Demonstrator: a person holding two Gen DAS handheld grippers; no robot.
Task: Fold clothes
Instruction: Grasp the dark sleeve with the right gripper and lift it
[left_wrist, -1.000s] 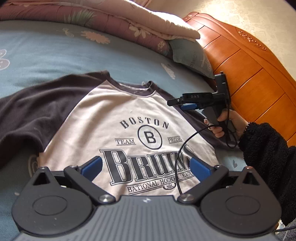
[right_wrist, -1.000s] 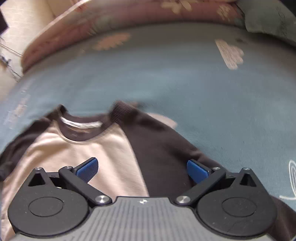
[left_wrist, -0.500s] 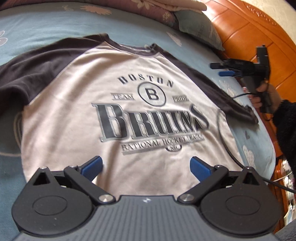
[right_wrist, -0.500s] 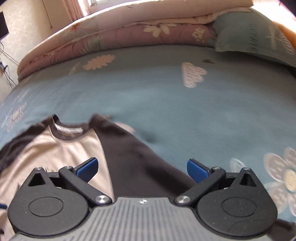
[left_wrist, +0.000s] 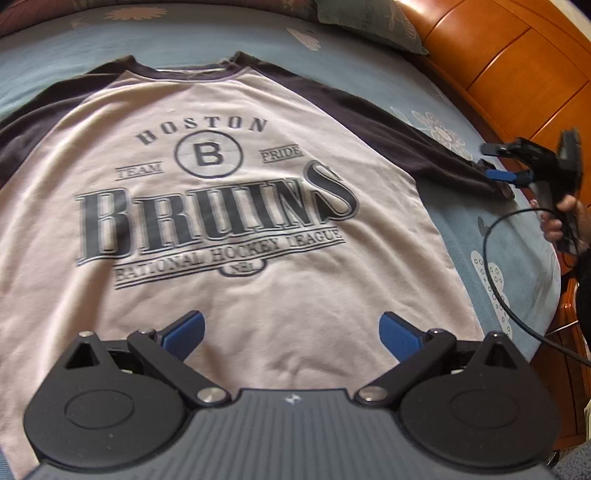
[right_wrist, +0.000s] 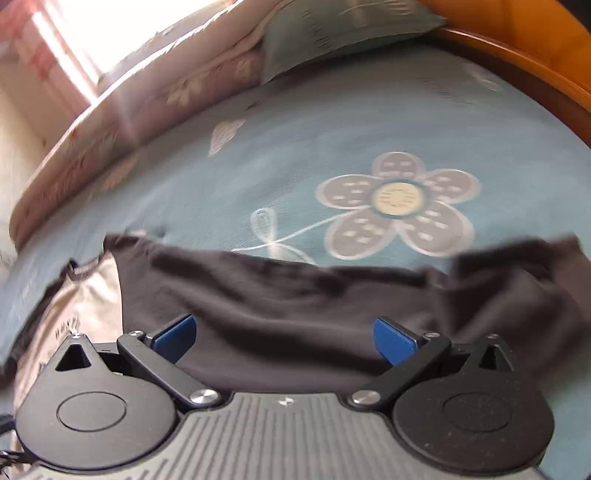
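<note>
The pale grey cotton shirt (left_wrist: 236, 288) had dark brown sleeves and dark grey lettering; the blue bedsheet (right_wrist: 332, 147) bore grey flowers; the wooden headboard (left_wrist: 517, 66) was orange.

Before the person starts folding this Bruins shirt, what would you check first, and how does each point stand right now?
1. Shirt lies flat, print up, on the bed: ok.
2. Dark sleeve on the right spread out straight: ok, though its cuff end looks rumpled.
3. Other sleeve laid out: cannot tell, it runs off the picture's edge.
4. Left hand-held gripper open and empty above the hem: ok.
5. Right hand-held gripper open over the sleeve, not gripping yet: ok.
6. Black cable clear of the shirt: ok, it hangs over the bare sheet.
</note>
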